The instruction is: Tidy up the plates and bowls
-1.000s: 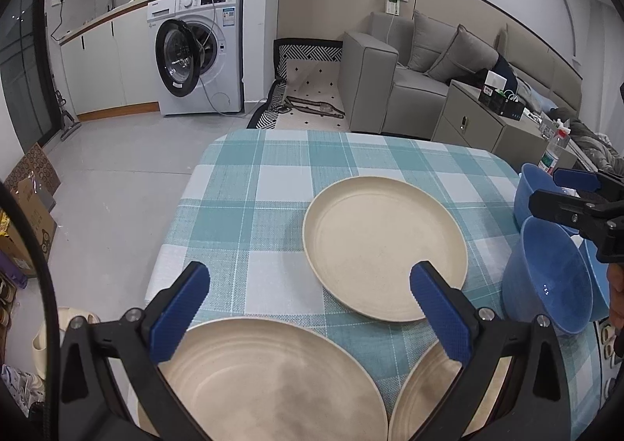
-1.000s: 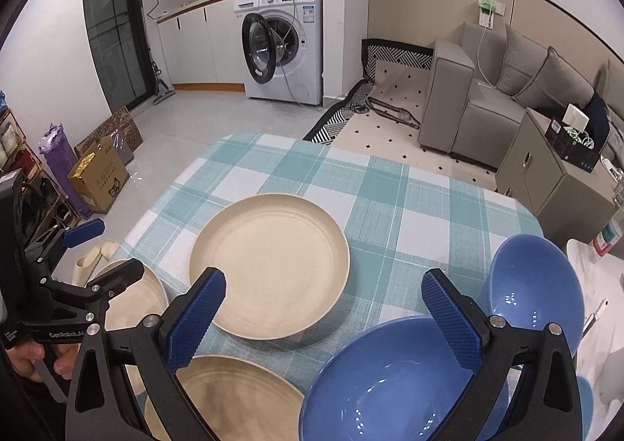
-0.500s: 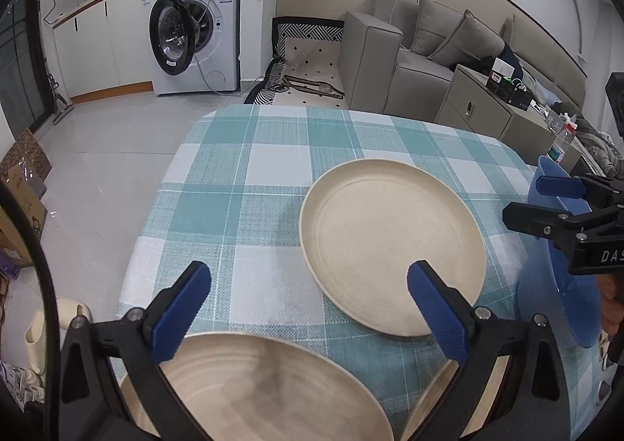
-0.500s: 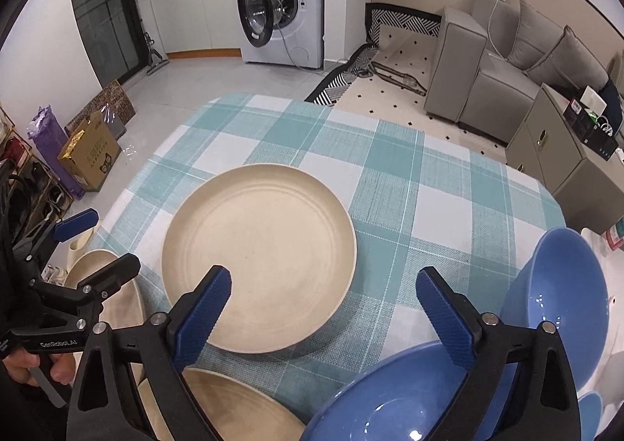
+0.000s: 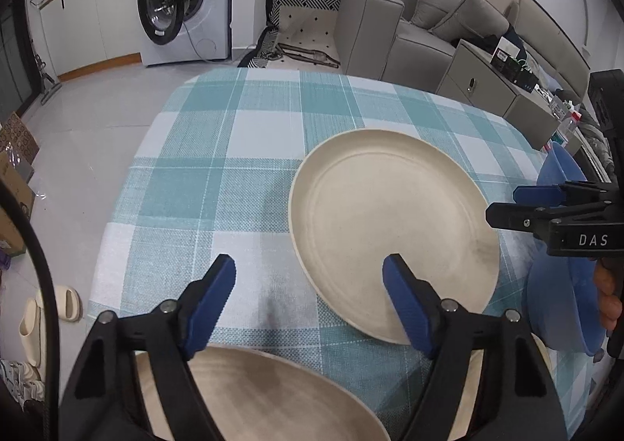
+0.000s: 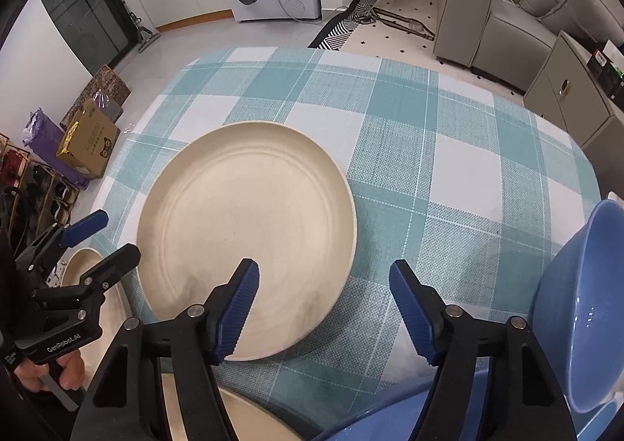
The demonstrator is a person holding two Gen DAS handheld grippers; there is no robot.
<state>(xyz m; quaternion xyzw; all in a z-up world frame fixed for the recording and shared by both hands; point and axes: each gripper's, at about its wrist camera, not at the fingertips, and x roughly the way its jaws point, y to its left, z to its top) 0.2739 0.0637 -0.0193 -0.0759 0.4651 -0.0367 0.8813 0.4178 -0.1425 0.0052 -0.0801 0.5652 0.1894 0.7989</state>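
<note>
Nothing is stacked yet: your left gripper [image 5: 308,281] and right gripper [image 6: 323,308] have just been closing, half-wide and empty, over the surface [image 6: 448,152], where 3 cream plates [image 6: 245,230] and blue bowls [image 6: 577,304] lie apart.
</note>
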